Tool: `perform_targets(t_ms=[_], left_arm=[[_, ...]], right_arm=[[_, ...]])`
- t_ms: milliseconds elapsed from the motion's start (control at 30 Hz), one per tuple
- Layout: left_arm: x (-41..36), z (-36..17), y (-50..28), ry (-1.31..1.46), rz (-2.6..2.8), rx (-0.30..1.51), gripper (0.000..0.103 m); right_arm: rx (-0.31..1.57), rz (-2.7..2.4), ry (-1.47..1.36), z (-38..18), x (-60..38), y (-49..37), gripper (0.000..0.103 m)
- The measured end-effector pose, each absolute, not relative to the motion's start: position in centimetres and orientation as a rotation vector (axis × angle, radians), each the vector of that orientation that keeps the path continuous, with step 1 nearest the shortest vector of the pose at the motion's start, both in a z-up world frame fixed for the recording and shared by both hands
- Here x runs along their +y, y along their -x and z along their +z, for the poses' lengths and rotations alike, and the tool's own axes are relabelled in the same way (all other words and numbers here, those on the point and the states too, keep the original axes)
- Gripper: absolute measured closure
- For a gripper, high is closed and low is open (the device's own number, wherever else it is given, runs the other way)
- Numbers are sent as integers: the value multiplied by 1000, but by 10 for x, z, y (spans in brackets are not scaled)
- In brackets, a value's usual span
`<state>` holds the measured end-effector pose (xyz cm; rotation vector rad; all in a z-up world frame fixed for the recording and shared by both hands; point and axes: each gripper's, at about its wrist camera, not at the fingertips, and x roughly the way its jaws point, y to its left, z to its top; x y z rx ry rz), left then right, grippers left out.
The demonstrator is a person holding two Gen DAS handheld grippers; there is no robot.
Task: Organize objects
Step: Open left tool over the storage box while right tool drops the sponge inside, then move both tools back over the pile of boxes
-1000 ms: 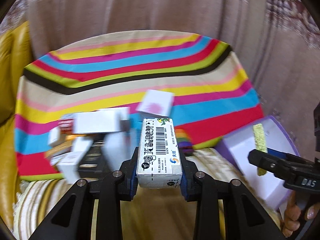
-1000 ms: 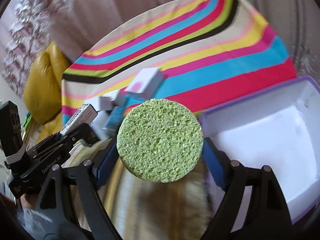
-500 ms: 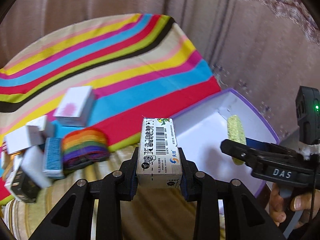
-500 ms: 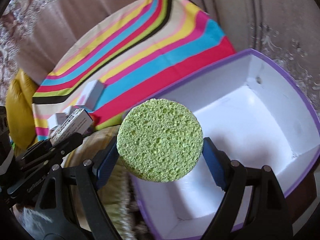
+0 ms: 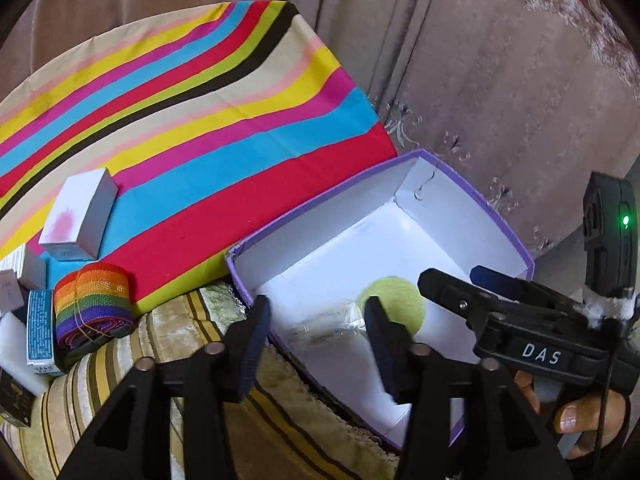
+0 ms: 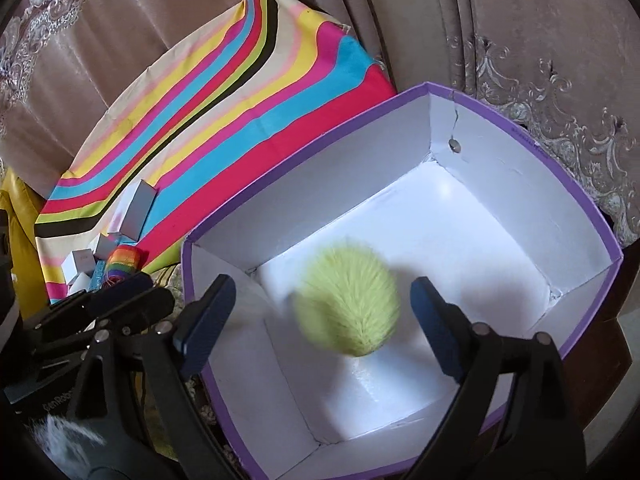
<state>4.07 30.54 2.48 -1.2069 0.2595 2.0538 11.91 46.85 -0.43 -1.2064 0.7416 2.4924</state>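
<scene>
Now both claws, left (image 5: 316, 328) and right (image 6: 322, 308), have just opened, gaping empty over the purple box (image 6: 400, 96)

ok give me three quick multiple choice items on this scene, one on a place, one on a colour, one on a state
1. Where is the green sponge?
A. inside the purple box
B. on the striped cloth
C. beside the rainbow roll

2. What colour is the box's inside?
A. yellow
B. white
C. black

3. How do the right gripper jaws stand?
A. clamped on the sponge
B. shut with nothing between them
C. apart, touching nothing

Key: 1 A, the blurred sponge is between the box walls; 2 B, the walls and floor are white; 3 C, there are gaps on both sides of the sponge.
</scene>
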Motion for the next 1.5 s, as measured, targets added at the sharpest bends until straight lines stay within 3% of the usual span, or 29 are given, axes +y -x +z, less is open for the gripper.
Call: perform_targets(t_ms=[300, 567, 833, 1100, 1500], left_arm=[[276, 33, -28, 1211, 2186, 171, 48], [234, 41, -20, 1250, 2387, 257, 48], [186, 47, -20, 1247, 2443, 171, 48], [115, 50, -21, 1238, 2495, -60, 48], [27, 38, -29, 1287, 2602, -270, 48]], right_arm=[[665, 2554, 1194, 5, 456, -113, 9], [647, 2605, 1239, 11, 430, -105, 9], [589, 2667, 1290, 20, 388, -93, 9], [475, 2727, 1320, 31, 354, -82, 9], [404, 2764, 1380, 30, 321, -69, 9]])
